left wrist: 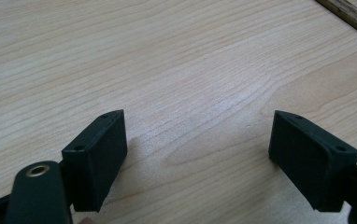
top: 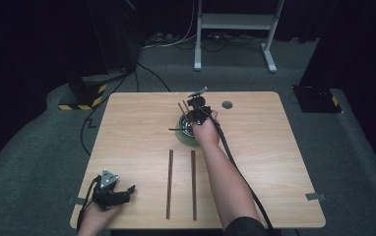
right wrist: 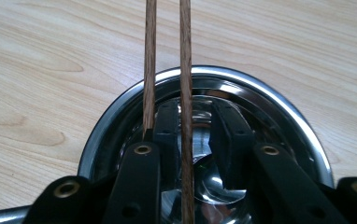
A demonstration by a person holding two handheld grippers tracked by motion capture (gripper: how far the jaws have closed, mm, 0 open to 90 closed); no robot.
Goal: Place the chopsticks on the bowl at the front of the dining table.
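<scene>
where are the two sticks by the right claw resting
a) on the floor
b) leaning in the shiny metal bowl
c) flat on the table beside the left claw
b: in the right gripper view the two sticks lean over the rim into the metal bowl at the right claw.

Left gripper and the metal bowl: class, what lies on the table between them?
In the high view, two wooden sticks lie side by side between the left gripper and the metal bowl.

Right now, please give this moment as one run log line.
right gripper: open, over metal bowl | two sticks: leaning in bowl | left gripper: open, empty | two more sticks: on table
</scene>
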